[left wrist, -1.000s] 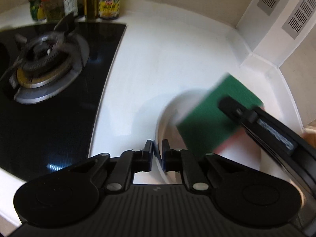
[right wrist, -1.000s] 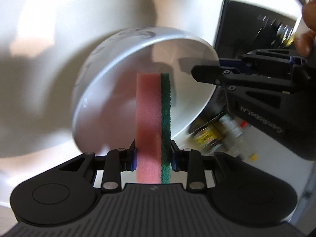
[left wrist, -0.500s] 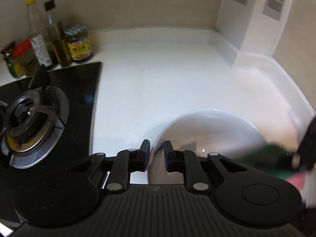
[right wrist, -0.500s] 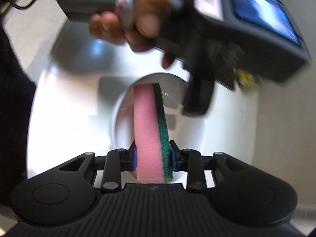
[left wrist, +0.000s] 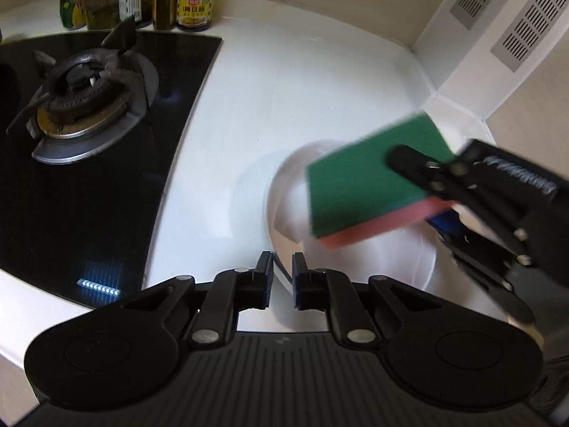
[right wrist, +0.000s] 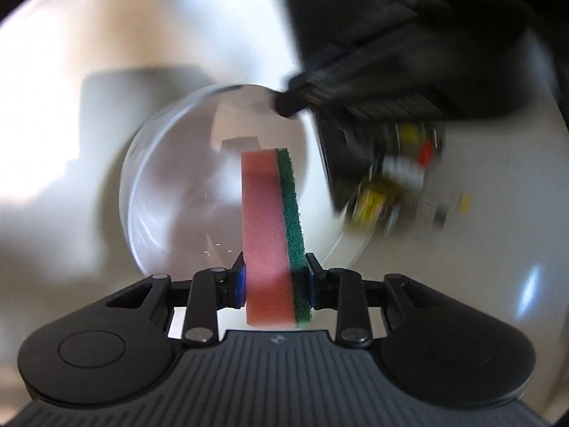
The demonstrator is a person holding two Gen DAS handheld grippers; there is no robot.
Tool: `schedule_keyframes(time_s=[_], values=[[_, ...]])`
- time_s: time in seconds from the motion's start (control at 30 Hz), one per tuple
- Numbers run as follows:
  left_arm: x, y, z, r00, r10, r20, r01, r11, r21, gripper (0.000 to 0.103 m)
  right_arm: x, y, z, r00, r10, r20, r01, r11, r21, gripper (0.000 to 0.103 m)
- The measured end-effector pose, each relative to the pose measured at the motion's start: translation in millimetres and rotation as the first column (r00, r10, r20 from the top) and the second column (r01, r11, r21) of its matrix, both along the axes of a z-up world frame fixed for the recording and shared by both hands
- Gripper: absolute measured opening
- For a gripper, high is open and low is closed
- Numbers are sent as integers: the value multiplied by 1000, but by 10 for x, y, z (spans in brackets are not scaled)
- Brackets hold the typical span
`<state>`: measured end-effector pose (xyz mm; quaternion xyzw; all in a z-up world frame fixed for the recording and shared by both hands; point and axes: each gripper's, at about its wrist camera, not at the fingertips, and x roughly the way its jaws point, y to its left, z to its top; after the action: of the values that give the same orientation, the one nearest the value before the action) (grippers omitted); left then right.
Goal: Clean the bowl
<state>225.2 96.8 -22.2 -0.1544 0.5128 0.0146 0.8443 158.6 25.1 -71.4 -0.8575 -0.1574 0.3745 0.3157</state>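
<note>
With the left claw [left wrist: 282, 277] pinching the bowl [left wrist: 355, 249] rim and the right claw [right wrist: 275, 283] clamping the sponge [right wrist: 274, 235], hard scrubbing could wrench the bowl free.

pink-green sponge [right wrist: 274, 227] in right gripper [right wrist: 275, 281], over bowl [right wrist: 177, 192]

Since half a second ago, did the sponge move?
Yes. In the left wrist view the sponge, held by the right tool, has swung from the right edge back over the bowl, toward the stove.
</note>
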Motion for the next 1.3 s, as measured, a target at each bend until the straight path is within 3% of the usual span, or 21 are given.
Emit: schedule_keyframes(time_s=[0.07,0.2,0.27,0.4,0.57,0.67,0.73,0.8,0.87,0.9,1.0,1.07,1.1,1.13,1.2,1.23,1.3], values=[[8,7,2,1000,-11,1,11,1000,2,10,23,-56,-86,984,161,78,-156,986,-64,26],[30,15,3,996,-83,8,83,996,25,11,92,-94,-215,938,331,104,-312,936,-164,26],[40,-10,2,994,-112,8,112,993,46,12,148,-76,-306,923,361,135,-329,921,-208,26],[22,-61,-10,990,-139,26,136,988,79,14,312,102,-399,956,220,197,-174,959,-225,27],[7,-161,-16,988,-136,66,124,980,158,12,195,257,-346,986,74,150,-29,958,-284,26],[48,-185,-27,986,-134,95,114,975,192,6,50,349,-176,994,-112,-8,104,946,-306,26],[107,-190,-36,985,-135,109,110,972,210,5,18,385,7,962,-239,-132,192,935,-298,26],[171,-205,-44,983,-139,122,107,966,237,8,12,443,243,882,-372,-291,290,913,-287,26],[236,-227,-54,980,-146,134,106,957,268,10,24,516,472,760,-469,-450,386,883,-268,27],[268,-236,-58,979,-149,139,105,954,282,13,34,530,532,719,-488,-495,414,873,-258,27],[367,-239,-52,974,-168,152,117,947,301,18,130,597,728,533,-535,-656,538,812,-226,27],[429,-233,-20,969,-189,162,132,941,312,13,217,549,855,393,-536,-747,628,750,-208,27],[453,-211,2,968,-194,162,136,940,312,1,256,490,926,347,-528,-775,661,724,-198,27],[469,-174,24,969,-191,155,136,941,308,1,302,452,973,300,-520,-800,699,691,-186,27],[501,-99,69,973,-185,140,136,944,301,1,383,377,1028,211,-494,-844,774,611,-165,27],[502,-50,92,975,-177,133,132,948,291,1,401,330,1044,185,-482,-856,801,579,-153,27],[441,52,140,981,-148,126,113,961,251,1,414,214,1104,180,-453,-873,834,541,-109,27]])
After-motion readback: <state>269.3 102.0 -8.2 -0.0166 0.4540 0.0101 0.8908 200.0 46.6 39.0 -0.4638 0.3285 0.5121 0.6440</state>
